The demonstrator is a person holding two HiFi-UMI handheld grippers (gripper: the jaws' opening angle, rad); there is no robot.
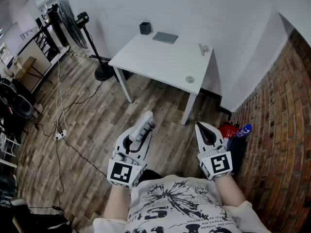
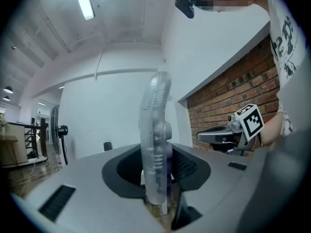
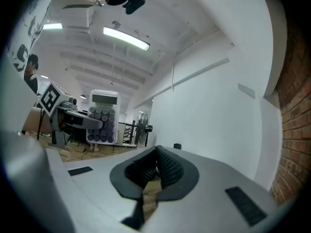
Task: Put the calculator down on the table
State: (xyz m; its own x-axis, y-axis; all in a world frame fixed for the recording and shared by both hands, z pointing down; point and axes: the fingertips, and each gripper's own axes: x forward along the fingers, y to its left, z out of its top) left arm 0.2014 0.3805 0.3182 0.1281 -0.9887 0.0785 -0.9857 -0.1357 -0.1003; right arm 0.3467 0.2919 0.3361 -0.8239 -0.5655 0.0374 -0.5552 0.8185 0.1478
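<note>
The left gripper (image 1: 140,136) clamps the calculator (image 2: 156,140) between half-spread fingers at lower centre, well short of the white tabletop (image 1: 160,57) above. The calculator's long axis stands upright, display end up, keys facing the right gripper (image 3: 156,154), whose fingers are pressed together, empty.

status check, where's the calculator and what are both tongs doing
Left tongs shut on calculator, held upright. Right tongs shut, empty. Table ahead across floor; cup and grey pad at its far edge.
</note>
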